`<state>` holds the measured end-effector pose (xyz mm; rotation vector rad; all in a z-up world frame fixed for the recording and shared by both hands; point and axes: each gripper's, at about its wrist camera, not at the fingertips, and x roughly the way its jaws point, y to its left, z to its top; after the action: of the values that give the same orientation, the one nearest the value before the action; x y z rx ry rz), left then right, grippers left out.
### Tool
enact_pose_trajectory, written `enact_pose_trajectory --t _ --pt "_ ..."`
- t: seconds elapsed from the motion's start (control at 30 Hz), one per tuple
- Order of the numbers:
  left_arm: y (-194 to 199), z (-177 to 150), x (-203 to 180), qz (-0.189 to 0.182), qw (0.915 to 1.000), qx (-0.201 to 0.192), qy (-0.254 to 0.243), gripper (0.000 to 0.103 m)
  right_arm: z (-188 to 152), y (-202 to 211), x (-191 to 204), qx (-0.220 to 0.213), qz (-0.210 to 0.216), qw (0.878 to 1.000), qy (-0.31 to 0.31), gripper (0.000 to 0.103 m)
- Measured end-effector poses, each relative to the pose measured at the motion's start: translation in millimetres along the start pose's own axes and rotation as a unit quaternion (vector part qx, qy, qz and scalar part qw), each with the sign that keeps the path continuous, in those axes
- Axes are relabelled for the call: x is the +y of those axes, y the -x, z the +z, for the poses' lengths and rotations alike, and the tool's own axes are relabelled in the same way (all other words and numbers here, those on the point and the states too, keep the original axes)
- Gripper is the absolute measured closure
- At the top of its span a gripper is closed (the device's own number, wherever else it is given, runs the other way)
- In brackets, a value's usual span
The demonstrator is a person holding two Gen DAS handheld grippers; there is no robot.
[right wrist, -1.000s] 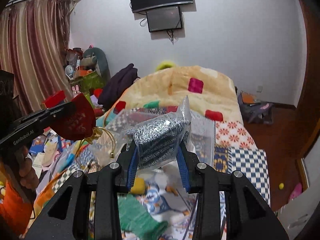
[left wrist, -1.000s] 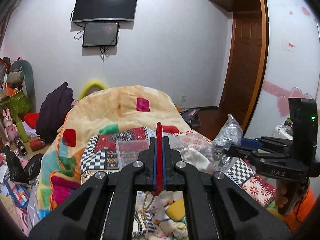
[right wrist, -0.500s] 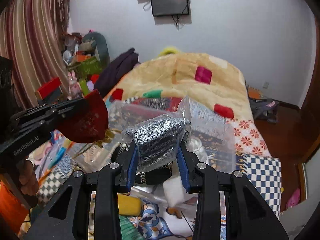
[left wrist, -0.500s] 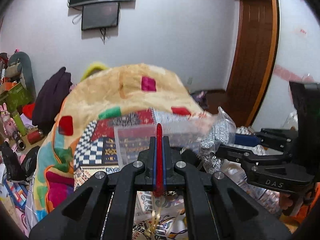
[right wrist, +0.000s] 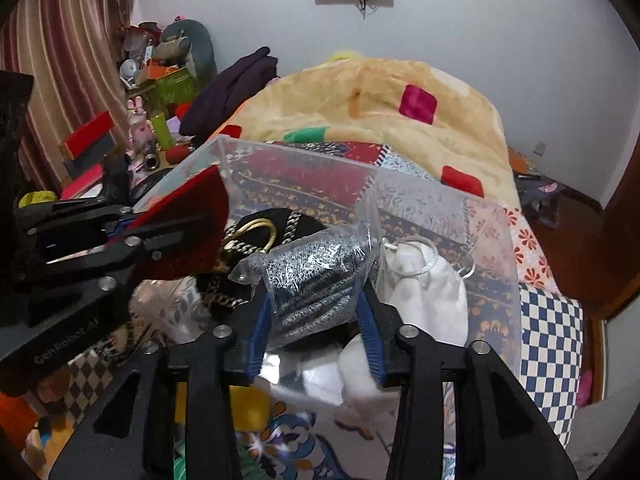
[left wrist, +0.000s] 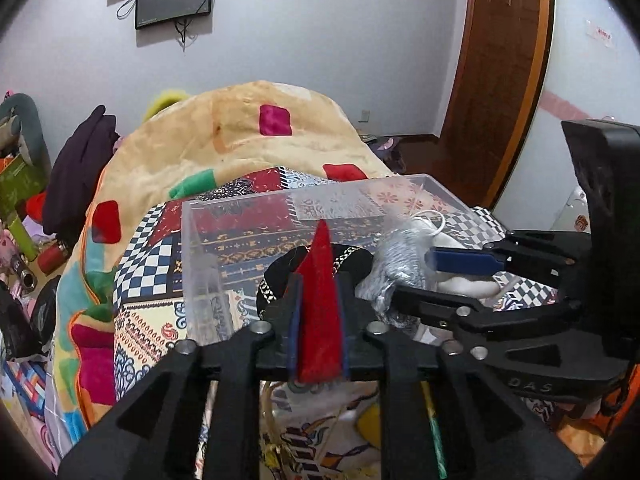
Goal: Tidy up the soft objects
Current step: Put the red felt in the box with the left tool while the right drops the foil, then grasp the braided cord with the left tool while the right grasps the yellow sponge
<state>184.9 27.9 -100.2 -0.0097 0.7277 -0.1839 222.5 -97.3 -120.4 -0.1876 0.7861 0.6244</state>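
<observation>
You are working over a fuzzy patchwork blanket where a clear, rigid plastic box is sitting. Your right gripper is pinching a crinkly bag of grey knit fabric above the box's near side. Your left gripper is clamping a flat red felt pouch, triangular edge-on, at the box's left.

Both wrist views look forward, close over the clear box – shared – toward the wall.
</observation>
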Motion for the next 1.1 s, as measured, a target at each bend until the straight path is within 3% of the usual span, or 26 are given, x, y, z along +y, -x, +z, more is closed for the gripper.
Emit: enact_pose_trajectory --t 0.13,0.33,0.4,0.5,0.67,0.97,1.1 --pt "24 -1 2 0.006 0.9996 -0.025 0.01 0.049 0 16 -3 -0.015 0.01 1.0 -0.007 0.047" --pt "59 -3 11 0.024 0.998 -0.054 0.024 0.039 -2 50 0 -0.051 0.007 0.999 -0.009 0.033" --pt "67 -7 14 0.03 0.9976 -0.056 0.026 0.036 -4 57 1 -0.061 0.007 0.998 -0.013 0.023" --pt "72 -15 18 0.038 0.9978 -0.046 0.028 0.031 -11 67 4 -0.069 0.01 0.997 -0.014 0.021" --pt "71 -40 26 0.053 0.9981 -0.015 0.025 0.03 -22 65 10 -0.055 0.029 0.998 -0.022 0.02" --pt "47 -85 50 0.076 0.9947 0.052 0.047 0.03 -45 25 19 0.017 0.062 0.997 -0.042 0.02" --pt "36 -97 55 0.08 0.9935 0.069 0.043 0.045 -48 8 26 0.04 0.063 0.997 -0.036 0.02"
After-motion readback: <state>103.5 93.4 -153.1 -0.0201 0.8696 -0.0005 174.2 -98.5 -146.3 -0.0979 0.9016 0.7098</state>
